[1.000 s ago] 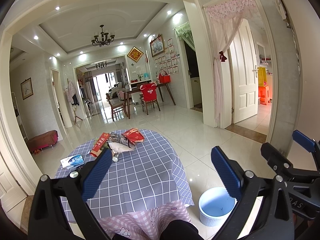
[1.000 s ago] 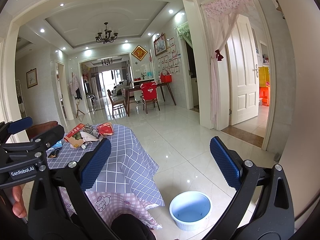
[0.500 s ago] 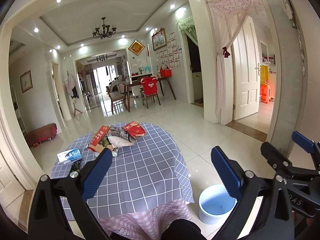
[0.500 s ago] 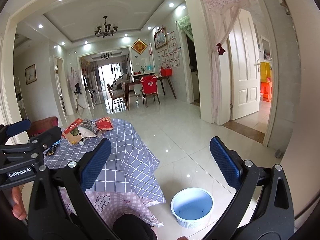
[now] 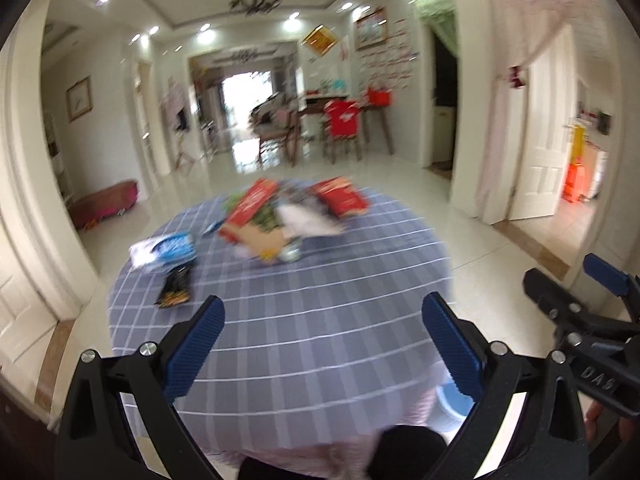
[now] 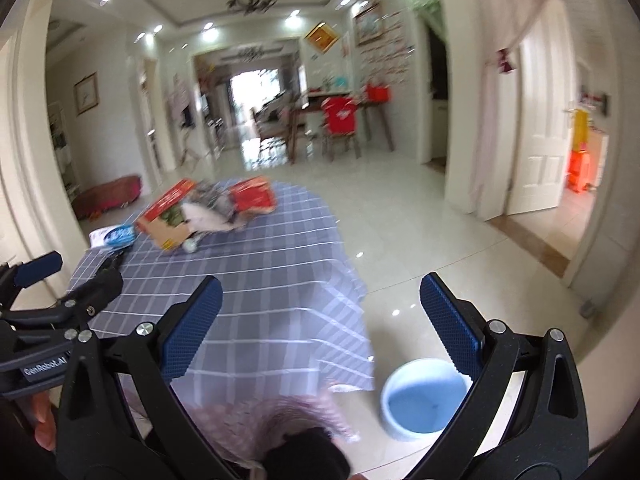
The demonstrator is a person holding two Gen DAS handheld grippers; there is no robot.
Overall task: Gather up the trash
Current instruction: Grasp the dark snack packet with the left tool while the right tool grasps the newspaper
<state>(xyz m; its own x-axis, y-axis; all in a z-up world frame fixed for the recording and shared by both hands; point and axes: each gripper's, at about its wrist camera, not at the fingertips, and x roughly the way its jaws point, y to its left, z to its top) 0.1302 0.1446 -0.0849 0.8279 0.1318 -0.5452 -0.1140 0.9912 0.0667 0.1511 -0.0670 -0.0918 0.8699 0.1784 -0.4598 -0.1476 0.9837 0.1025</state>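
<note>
Trash lies heaped at the far side of a round table with a blue-grey checked cloth [image 5: 320,312]: a long red carton [image 5: 250,210], a red packet [image 5: 342,196], crumpled white paper [image 5: 308,220]. A blue-and-white pack [image 5: 164,248] and a dark snack wrapper [image 5: 174,290] lie nearer, to the left. My left gripper [image 5: 322,338] hovers open over the table's near half, well short of the heap. My right gripper [image 6: 320,320] stands open above the table's right edge and the floor. A light blue bin [image 6: 424,398] sits on the floor by the table. Both views are blurred.
Glossy white tiles [image 6: 420,240] spread to the right of the table. A white door [image 5: 548,128] and a pink curtain stand at the right. A dining table with red-covered chairs [image 5: 340,120] is far back. A low red bench [image 5: 106,202] sits at the left wall.
Both grippers have tilted down and moved forward toward the table, so the trash heap looks larger and nearer. Both stay open and hold nothing.
</note>
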